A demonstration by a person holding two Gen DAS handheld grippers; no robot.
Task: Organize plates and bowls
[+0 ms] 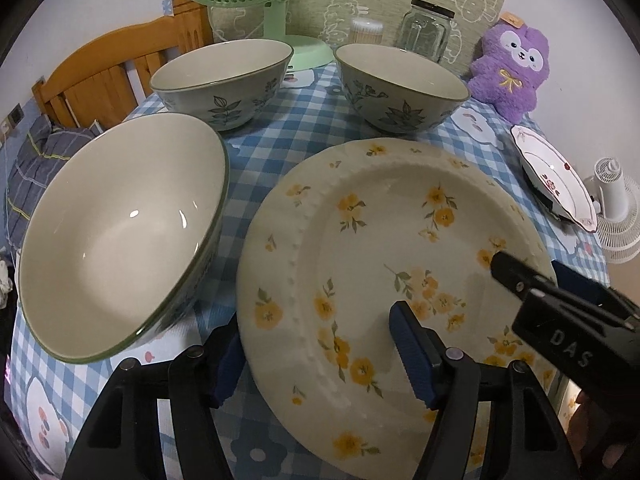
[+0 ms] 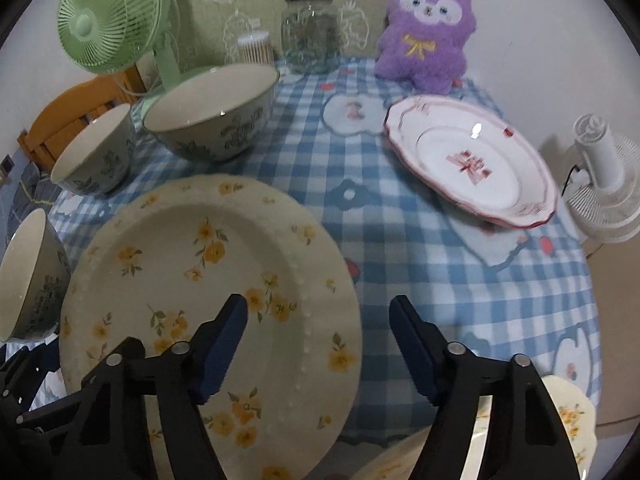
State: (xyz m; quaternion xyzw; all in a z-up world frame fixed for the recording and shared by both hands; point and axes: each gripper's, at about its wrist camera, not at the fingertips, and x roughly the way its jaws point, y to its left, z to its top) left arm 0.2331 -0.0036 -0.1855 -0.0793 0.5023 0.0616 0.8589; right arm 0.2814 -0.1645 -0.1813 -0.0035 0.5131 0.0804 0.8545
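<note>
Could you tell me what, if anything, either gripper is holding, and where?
Both straddle the yellow-flowered plate at opposite rims; whether either actually grips it cannot be told.

White wall (image 2: 540, 20), wooden headboard (image 1: 100, 64), perhaps a bed's; blue checked tablecloth (image 2: 400, 240) over table.

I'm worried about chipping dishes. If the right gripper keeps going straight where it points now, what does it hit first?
Probably the right rim of the yellow-flowered plate: the right gripper straddles it, jaws open. Depth is unclear.

We are holding the left gripper (image 1: 316, 354) angled downward, jaws parted and gripping nothing. We are holding the right gripper (image 2: 320, 346) at the same downward tilt, jaws apart and empty too.
</note>
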